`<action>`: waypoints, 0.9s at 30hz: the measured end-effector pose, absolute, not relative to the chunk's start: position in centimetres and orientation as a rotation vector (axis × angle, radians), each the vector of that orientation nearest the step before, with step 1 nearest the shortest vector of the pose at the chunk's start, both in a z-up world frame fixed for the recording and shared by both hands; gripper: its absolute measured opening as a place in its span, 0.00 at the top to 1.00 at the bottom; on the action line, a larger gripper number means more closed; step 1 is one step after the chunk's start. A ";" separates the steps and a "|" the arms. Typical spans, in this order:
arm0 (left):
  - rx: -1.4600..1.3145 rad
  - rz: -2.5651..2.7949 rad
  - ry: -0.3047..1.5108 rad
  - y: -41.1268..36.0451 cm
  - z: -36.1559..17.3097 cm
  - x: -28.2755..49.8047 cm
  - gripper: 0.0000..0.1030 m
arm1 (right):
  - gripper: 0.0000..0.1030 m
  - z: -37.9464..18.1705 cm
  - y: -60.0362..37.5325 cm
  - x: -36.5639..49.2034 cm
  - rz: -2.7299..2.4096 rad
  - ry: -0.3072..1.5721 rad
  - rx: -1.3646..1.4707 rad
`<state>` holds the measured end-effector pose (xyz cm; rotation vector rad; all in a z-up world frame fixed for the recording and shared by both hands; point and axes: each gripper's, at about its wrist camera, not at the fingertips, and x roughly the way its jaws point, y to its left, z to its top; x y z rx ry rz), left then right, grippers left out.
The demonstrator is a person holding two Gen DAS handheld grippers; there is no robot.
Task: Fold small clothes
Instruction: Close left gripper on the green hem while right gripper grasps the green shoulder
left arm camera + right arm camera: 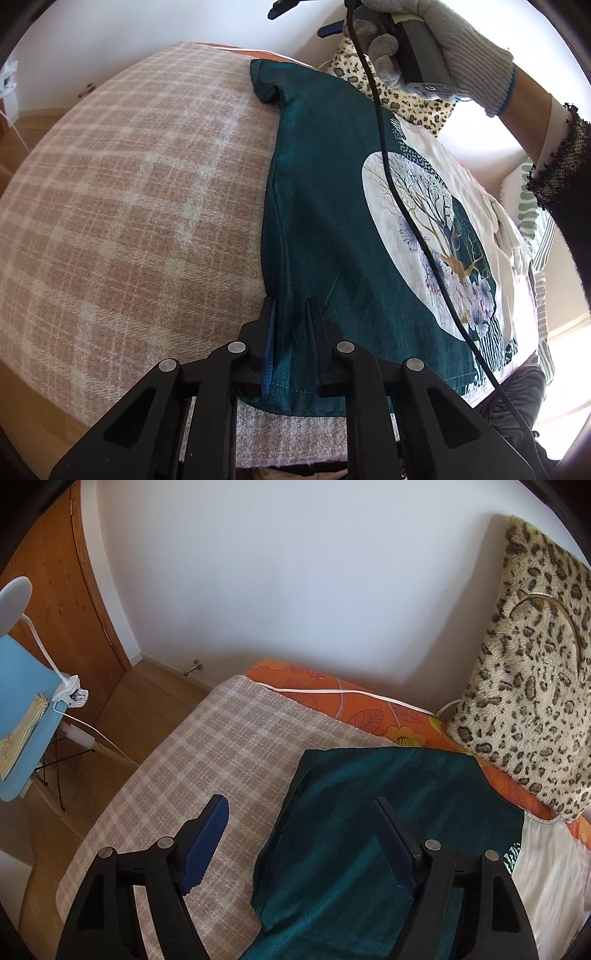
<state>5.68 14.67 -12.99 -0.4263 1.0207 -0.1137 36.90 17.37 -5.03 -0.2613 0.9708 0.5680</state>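
Left claw (291, 332) is clamped on the teal shirt (332, 206) hem; right claw (299, 845) hangs apart above the sleeve edge, so I'd pinch both layers before lifting.

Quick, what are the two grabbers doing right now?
Left gripper: shut on the shirt's hem corner.
Right gripper: open, holding nothing, above the shirt's far edge.

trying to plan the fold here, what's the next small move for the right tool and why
Probably lower the right tool onto the teal shirt's far left edge and close on it. The left tool already pinches the near hem, while the right one hangs open above the sleeve end, gripping nothing. With both ends of that side held, it could be folded across the tree print.
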 end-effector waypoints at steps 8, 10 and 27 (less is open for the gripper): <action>-0.519 -0.155 1.037 15.3 -13.3 6.2 0.92 | 0.48 -10.8 21.8 40.8 0.518 1.046 -0.340; -0.527 -0.159 1.040 15.4 -13.3 6.4 0.92 | 0.52 -11.6 22.2 41.8 0.494 1.055 -0.338; -0.514 -0.188 1.040 14.1 -13.2 7.6 0.94 | 0.99 -13.3 23.0 43.9 0.507 1.076 -0.400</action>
